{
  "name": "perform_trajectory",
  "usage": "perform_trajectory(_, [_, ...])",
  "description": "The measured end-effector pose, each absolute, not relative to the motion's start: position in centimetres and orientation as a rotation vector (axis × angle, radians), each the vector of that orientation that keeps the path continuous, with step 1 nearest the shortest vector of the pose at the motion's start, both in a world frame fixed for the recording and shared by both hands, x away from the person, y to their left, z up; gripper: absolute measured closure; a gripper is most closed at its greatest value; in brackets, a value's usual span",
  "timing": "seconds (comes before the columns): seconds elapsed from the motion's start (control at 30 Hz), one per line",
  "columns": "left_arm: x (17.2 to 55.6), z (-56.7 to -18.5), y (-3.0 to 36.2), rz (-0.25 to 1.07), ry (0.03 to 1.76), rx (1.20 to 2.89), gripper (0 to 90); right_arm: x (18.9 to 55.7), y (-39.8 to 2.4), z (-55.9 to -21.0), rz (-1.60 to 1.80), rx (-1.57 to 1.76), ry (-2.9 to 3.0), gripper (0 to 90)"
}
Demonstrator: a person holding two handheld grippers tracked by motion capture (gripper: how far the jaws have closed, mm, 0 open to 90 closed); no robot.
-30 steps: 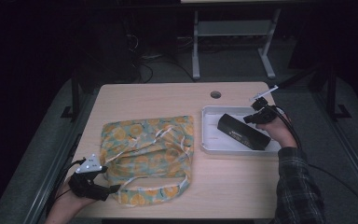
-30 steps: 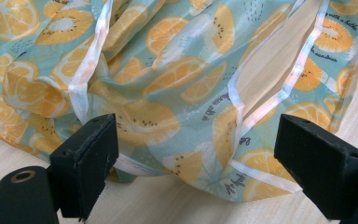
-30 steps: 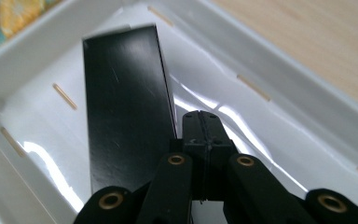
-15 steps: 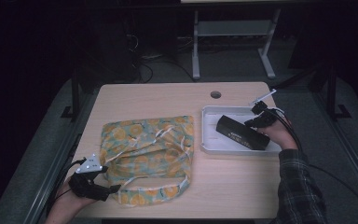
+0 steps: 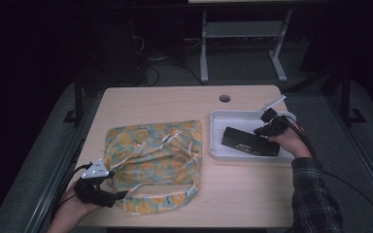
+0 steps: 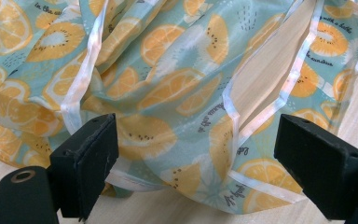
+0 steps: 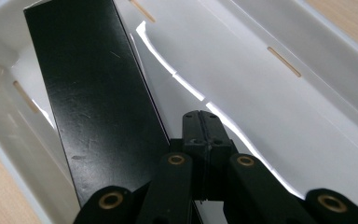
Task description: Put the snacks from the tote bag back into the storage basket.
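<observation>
Right gripper [image 7: 204, 122], fingers pressed together empty, nudged long black box [image 5: 250, 141] in white tray [image 5: 215, 127] at counter's right; left gripper [image 6: 196, 163], fingers wide, straddled citrus-print fabric bag [image 5: 153, 150]; best pushed squarely, slowly.

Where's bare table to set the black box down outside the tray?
Bare wood runs along the far edge of the table, beyond the bag and tray, and along the near edge right of the bag. The box crowds the tray.
</observation>
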State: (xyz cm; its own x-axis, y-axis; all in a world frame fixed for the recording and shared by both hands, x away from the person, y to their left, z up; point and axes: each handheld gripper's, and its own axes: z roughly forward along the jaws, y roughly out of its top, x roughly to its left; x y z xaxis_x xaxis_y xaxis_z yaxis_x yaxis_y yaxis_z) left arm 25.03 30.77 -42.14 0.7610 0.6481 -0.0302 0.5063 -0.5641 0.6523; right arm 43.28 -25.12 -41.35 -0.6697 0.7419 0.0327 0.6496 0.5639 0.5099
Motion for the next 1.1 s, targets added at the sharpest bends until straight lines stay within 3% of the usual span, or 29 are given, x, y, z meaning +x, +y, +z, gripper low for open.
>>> perform_trajectory(1.1, [25.0, -42.0, 30.8, 0.280, 0.855, 2.294, 13.1, 41.8, -24.7, -41.1, 0.727, 1.096, 2.678, 89.3])
